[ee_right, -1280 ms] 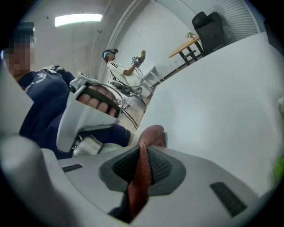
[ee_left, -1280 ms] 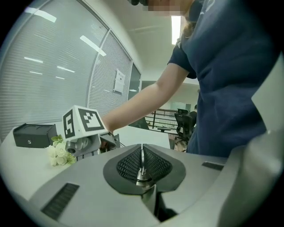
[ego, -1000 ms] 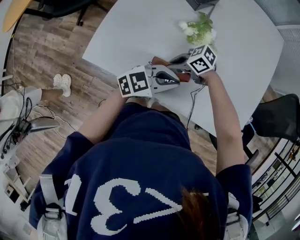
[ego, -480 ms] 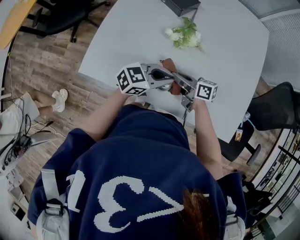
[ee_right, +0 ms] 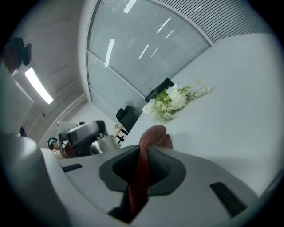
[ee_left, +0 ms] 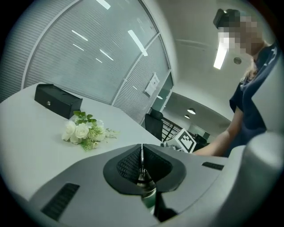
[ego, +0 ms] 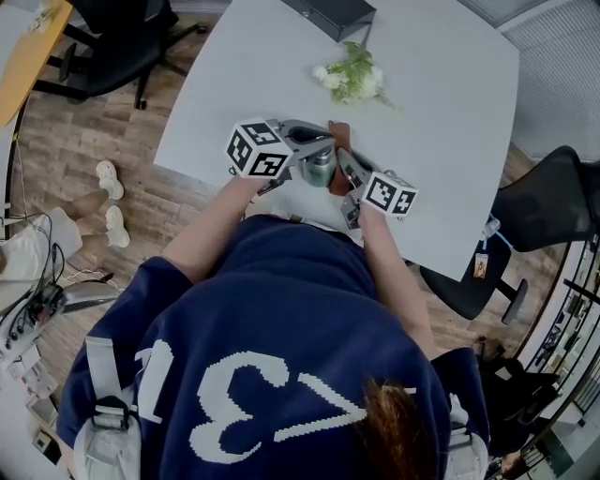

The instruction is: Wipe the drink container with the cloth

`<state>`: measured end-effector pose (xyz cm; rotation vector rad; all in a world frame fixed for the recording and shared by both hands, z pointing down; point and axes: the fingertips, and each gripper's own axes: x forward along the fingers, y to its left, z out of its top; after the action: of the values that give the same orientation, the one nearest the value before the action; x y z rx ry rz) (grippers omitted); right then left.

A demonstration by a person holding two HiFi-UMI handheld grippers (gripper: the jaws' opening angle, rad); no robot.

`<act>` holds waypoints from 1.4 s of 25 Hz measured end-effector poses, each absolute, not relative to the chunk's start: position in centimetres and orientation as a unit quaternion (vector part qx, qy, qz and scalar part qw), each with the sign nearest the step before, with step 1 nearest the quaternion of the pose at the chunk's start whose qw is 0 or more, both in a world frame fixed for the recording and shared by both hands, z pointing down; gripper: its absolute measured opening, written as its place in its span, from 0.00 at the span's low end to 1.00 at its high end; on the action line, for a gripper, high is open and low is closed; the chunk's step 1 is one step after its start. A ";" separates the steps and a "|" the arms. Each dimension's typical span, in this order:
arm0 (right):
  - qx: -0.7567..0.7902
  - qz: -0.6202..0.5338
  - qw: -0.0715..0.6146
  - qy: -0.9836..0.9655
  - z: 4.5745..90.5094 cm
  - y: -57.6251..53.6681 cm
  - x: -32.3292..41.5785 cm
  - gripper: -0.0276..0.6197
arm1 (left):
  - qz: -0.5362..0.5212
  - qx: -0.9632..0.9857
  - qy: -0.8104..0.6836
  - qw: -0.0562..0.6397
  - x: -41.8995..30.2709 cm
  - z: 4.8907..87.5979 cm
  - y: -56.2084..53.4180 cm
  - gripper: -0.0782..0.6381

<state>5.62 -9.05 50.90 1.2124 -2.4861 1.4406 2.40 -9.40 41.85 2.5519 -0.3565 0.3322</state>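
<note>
Office, swivel chairs [ego: 548, 202], blinded glass partition [ee_left: 84, 53]

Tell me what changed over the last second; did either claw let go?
The right claw, shut on the cloth, swung from beside the flowers back toward the person, round the right of the drink container, rolling as it went. The left claw rolled slightly, holding the drink container. Neither let go; flowers unmoved.

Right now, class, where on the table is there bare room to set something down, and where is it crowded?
Bare: the table right of the flowers to its edge, and left of them, below the black box. Crowded: the near edge, around left gripper, right gripper, drink container and cloth.
</note>
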 end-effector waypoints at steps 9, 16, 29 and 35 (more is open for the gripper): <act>0.376 0.422 -0.080 -0.821 42.6 -11.0 2.6 0.12 | 0.101 0.898 -0.246 0.350 -0.3 43.1 -13.1 0.14; 0.386 0.291 0.095 -0.870 47.4 -6.9 4.2 0.12 | 0.093 0.892 -0.251 0.363 -0.3 43.1 -13.2 0.14; 0.366 0.194 0.082 -0.906 42.5 -7.6 0.9 0.12 | 0.090 0.863 -0.289 0.405 -0.2 43.5 -13.5 0.14; 0.343 0.150 0.137 -0.917 44.2 -6.0 0.5 0.12 | 0.081 0.847 -0.308 0.426 -1.2 43.9 -14.0 0.14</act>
<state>0.46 -6.03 44.22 0.9922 -2.6546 0.4355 -1.17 -14.01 43.85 2.1167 -0.7696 0.2028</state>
